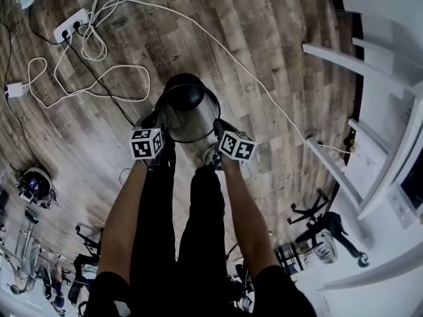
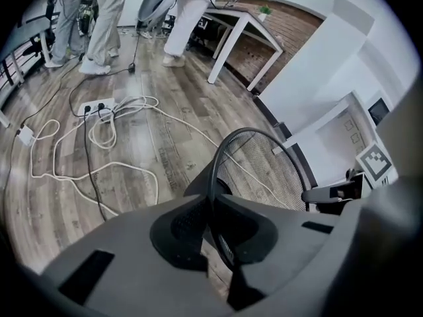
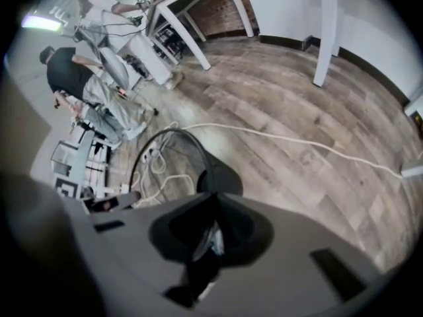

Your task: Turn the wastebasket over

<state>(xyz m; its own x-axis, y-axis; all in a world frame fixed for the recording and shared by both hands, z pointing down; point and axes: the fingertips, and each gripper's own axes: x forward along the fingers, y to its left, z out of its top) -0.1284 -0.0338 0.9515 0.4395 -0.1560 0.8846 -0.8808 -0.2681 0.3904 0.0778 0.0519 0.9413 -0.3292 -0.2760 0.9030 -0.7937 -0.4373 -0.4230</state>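
The wood-plank floor (image 1: pixel 277 58) is spreading under the whole scene, and the black mesh wastebasket (image 1: pixel 190 121) is facing its open rim upward just ahead of the person's legs, its dark solid base on the far side. The left tongs (image 1: pixel 158 119) are clamping the rim on the person's left, jaws almost together with only rim wire and mesh between them, while the right tongs (image 1: pixel 217 127) are gripping the opposite side of that rim, equally near closed. White cables (image 1: pixel 99 18) and a power strip (image 1: pixel 71 24) are lying well apart from the wastebasket.
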